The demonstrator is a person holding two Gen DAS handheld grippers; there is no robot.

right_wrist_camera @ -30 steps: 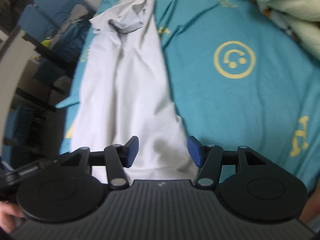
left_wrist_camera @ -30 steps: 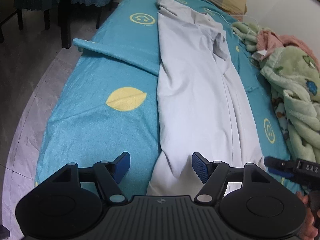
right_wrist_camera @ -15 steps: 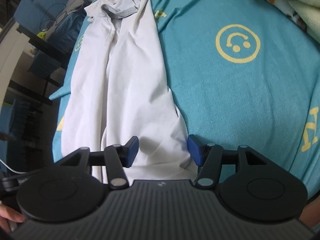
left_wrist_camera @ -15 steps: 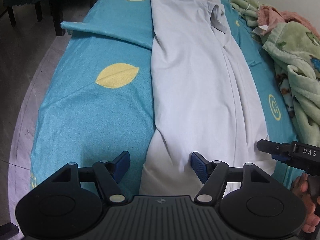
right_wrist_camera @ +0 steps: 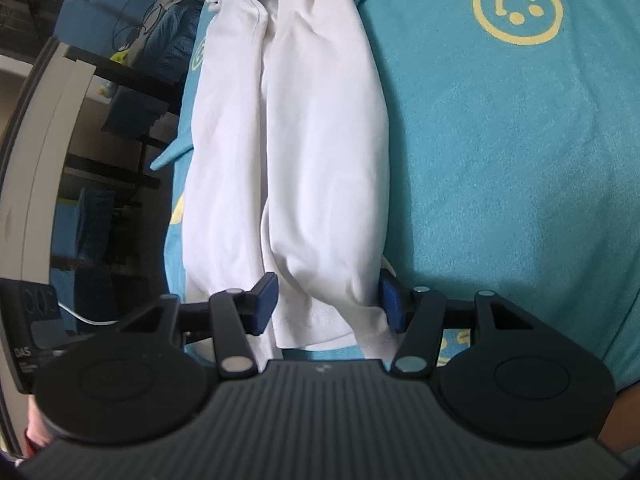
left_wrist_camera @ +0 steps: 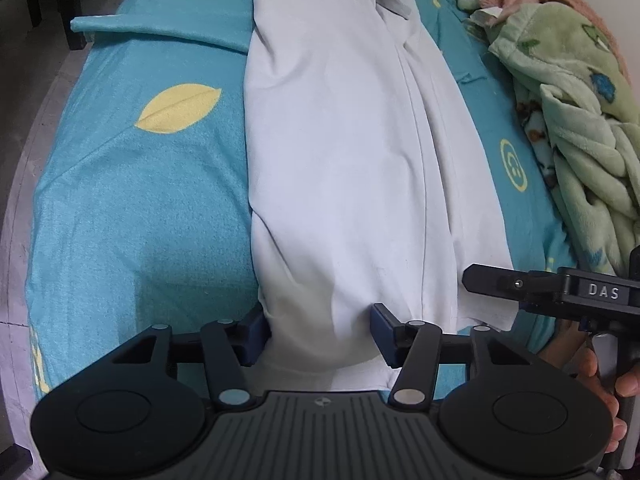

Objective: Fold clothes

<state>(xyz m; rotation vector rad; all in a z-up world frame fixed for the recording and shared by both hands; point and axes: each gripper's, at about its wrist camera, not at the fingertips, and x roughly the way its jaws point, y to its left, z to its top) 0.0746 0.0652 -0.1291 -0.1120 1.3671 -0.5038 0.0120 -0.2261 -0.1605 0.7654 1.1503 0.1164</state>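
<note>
A white collared shirt point(left_wrist_camera: 344, 152) lies lengthwise on the teal bed cover point(left_wrist_camera: 132, 184), folded into a long strip with its collar at the far end. My left gripper point(left_wrist_camera: 319, 332) is open, its blue pads straddling the left part of the near hem. My right gripper point(right_wrist_camera: 327, 307) is also open, with the right part of the shirt point(right_wrist_camera: 316, 152) and its hem bunched between the pads. The right gripper's body point(left_wrist_camera: 560, 288) shows at the right edge of the left wrist view, held by a hand point(left_wrist_camera: 600, 376).
A green plush blanket point(left_wrist_camera: 572, 112) with a pink one behind it is heaped along the bed's right side. The bed's left edge drops to a grey floor point(left_wrist_camera: 24, 128). Dark chairs and blue covers point(right_wrist_camera: 100, 80) stand beyond the bed.
Both grippers have dropped and advanced onto the shirt's near hem. The cloth now sits between each pair of pads, which stay apart.
</note>
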